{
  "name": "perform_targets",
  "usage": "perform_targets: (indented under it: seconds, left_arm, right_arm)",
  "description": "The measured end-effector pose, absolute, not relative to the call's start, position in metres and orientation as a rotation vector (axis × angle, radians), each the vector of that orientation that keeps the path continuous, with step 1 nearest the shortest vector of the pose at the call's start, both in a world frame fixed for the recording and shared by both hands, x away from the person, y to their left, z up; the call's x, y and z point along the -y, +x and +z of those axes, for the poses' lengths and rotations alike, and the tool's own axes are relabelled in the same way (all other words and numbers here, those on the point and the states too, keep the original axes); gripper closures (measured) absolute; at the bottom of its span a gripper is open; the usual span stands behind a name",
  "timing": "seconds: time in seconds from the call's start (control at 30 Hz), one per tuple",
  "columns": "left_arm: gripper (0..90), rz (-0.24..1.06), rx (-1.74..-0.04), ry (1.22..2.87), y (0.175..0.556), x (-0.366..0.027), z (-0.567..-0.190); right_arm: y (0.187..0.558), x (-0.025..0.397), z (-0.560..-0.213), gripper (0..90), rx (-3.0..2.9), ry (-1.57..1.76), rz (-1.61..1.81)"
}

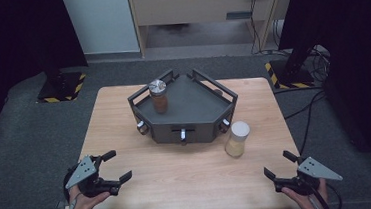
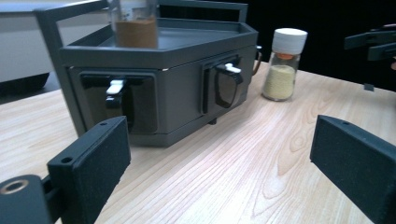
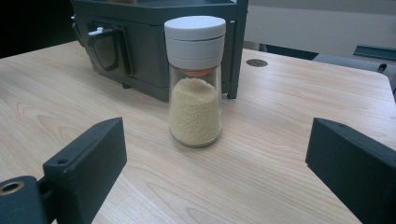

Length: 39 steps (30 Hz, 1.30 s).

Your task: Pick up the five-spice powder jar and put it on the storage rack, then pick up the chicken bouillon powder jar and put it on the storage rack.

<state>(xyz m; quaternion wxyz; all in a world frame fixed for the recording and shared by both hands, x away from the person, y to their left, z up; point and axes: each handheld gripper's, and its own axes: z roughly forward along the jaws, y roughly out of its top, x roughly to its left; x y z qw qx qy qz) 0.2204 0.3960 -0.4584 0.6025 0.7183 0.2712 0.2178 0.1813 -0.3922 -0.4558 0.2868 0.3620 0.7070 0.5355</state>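
While both hands rest low at the near edge of the wooden table (image 1: pixel 126 139), the left gripper (image 1: pixel 112 166) sits at the near left corner with its jaws spread wide and nothing between them; in the left gripper view those two black jaws frame bare wood, and they point toward the dark grey rack (image 1: pixel 184 112). That rack stands at the middle of the table toward the far side, a low angled stand with a railed top tray and small white-handled hooks on its front faces. On the tray, at its left end, stands a jar with a metal lid (image 1: pixel 158 95) holding brown powder, upright. Right of the rack's front corner and just beside it, on the tabletop, stands the white-capped jar (image 1: pixel 238 138), upright and filled about halfway with pale yellow grains. In the right gripper view this jar (image 3: pixel 195 79) stands straight ahead between the lines of the two jaws but beyond their tips, untouched. The right gripper (image 1: pixel 282 164) is at the near right corner, jaws released and empty.
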Motion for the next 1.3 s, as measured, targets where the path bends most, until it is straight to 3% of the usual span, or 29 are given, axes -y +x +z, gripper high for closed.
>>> perform_targets:
  seconds: [0.9,1.3]
  left_arm:
    - [4.2,0.472,-0.583,1.692,0.224,-0.394,-0.456]
    - [3.8,0.465,-0.588,1.685,0.224,-0.395,-0.457]
  right_arm:
    - [0.183,0.395,-0.456,5.5,-1.904,0.938,1.454]
    - [0.187,0.413,-0.444,1.2,-1.885,0.929,1.522]
